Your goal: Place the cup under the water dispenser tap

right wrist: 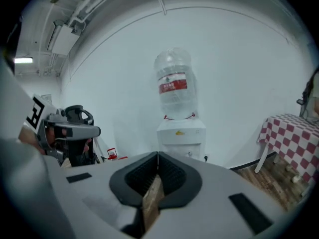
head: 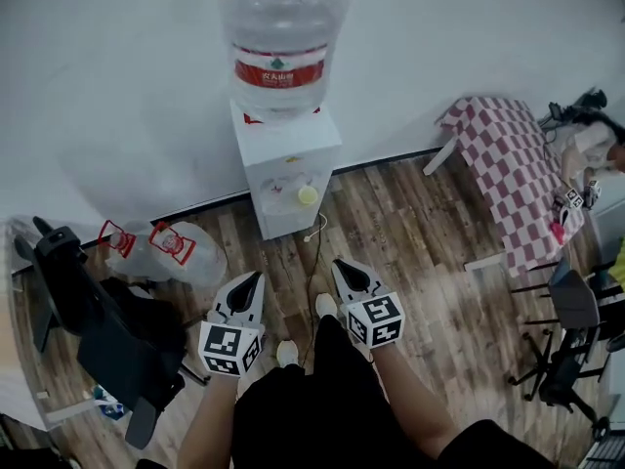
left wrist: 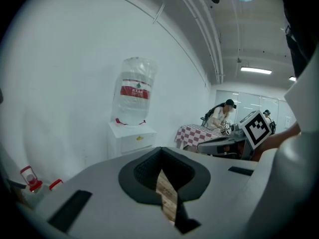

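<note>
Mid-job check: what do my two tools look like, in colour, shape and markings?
Both the left tool and right tool are pale grey tapering shells with black ribbed pads. Each carries a white cube printed with black square markers. No cables show. The person wears black clothing.

bottle label (head: 279,70) print illegible
</note>
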Demonstrator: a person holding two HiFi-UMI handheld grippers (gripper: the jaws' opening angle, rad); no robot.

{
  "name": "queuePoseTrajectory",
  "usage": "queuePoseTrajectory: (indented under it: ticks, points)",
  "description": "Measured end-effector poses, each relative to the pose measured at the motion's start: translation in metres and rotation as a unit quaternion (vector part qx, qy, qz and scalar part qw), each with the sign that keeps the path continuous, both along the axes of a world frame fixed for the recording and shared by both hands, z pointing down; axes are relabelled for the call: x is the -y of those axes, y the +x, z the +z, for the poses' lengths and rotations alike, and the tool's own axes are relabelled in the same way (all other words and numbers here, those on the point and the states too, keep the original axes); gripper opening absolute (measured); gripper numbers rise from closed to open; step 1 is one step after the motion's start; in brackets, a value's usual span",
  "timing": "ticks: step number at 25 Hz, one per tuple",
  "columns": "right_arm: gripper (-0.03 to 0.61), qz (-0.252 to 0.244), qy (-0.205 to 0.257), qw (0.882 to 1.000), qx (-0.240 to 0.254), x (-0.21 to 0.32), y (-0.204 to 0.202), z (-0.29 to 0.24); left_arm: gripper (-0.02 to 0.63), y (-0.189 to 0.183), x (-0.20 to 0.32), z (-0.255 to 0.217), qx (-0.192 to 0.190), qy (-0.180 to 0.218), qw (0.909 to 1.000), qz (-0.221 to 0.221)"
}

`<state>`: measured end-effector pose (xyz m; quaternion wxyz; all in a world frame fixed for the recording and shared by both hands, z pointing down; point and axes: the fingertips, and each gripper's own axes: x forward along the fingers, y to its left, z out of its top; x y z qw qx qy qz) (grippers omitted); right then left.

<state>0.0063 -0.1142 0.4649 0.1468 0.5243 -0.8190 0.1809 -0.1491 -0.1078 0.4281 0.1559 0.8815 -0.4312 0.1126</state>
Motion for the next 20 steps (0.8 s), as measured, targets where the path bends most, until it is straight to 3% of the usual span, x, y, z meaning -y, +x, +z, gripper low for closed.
queuePoseTrajectory:
  ticks: [8,15,20]
  points:
    - [0.023,0.014,0.016,1.0,0.019,-0.076,0.016,-0.036,0.014,0.001,-0.057,-0.004,-0.007,-0.013,0.9996,0.023]
    - [0.023,0.01,0.03,0.998,0.06,-0.084,0.037,-0.051,0.014,0.016,-0.066,-0.018,0.007,0.003,0.9999,0.007]
    - [0.023,-0.016,0.047,0.998,0.048,-0.086,0.057,-0.068,0.014,0.036,-0.069,-0.036,-0.001,0.018,0.9997,-0.019]
